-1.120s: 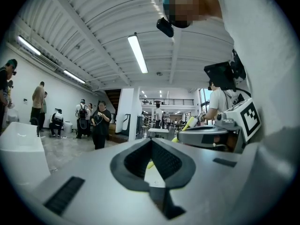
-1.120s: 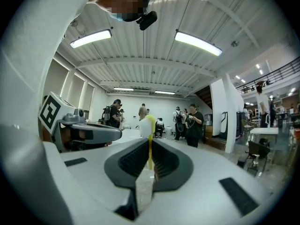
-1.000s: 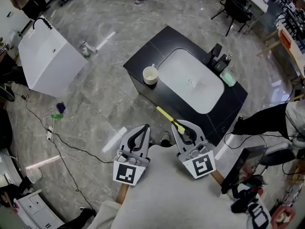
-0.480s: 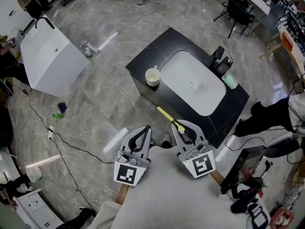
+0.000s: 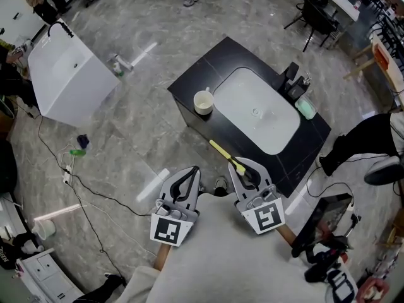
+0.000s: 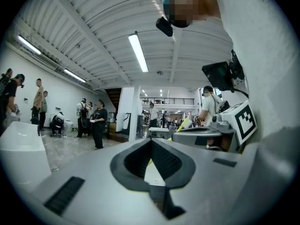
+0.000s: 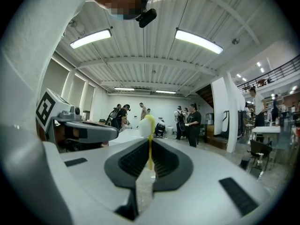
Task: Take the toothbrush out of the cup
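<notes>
Gripping the yellow toothbrush (image 5: 226, 157) by its handle end, my right gripper (image 5: 243, 172) has its jaws nearly together, with only the thin handle between the pads. In the right gripper view the toothbrush (image 7: 147, 125) runs straight out along the line of the right gripper (image 7: 149, 159), its head at the far end.

From the head view, its long axis slants away from me and to the left, aimed roughly toward the cup (image 5: 202, 101). The toothbrush is in the air, well apart from the cup and not touching it. The cup stands upright near the left corner of the black desk (image 5: 189, 87), just beside the white basin (image 5: 255, 115), and I see nothing sticking out of it.

My left gripper (image 5: 187, 172) is beside the right one, jaws together and with nothing between them in the left gripper (image 6: 152, 146) view.

I judge the toothbrush is out. If it needs setting down, the right hand has it, and the desk lies ahead along the brush's axis.
</notes>
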{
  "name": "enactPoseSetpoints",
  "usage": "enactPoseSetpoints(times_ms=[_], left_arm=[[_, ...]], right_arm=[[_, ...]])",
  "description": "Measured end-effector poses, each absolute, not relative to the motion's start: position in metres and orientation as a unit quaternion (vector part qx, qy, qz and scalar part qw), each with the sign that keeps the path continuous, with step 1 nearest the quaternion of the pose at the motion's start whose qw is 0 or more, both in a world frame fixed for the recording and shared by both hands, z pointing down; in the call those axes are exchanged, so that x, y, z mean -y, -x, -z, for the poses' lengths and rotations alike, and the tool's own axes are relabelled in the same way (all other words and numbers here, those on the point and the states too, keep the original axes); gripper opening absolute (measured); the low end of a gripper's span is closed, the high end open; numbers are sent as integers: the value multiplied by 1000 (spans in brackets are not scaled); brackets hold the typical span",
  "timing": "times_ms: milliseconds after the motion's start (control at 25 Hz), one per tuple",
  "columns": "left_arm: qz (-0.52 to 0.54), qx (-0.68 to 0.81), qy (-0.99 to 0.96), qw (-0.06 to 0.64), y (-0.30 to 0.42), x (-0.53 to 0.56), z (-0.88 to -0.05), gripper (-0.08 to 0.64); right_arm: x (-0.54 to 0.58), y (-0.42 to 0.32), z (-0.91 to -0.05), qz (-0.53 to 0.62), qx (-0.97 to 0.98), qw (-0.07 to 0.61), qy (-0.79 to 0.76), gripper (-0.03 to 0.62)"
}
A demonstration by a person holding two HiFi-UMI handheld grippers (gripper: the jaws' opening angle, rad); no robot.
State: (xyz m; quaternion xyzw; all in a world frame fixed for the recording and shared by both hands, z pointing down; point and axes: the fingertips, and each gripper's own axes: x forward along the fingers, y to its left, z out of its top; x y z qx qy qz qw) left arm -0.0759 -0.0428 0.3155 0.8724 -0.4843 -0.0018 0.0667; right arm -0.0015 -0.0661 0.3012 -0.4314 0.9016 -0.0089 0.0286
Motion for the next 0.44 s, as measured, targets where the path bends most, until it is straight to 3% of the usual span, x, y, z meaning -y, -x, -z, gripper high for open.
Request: enactPoseSetpoints(times_ms=[440], left_arm=[[0, 487, -871, 64, 78, 42, -314, 3]], right_arm=[[67, 4, -304, 10, -904, 29, 427, 22]])
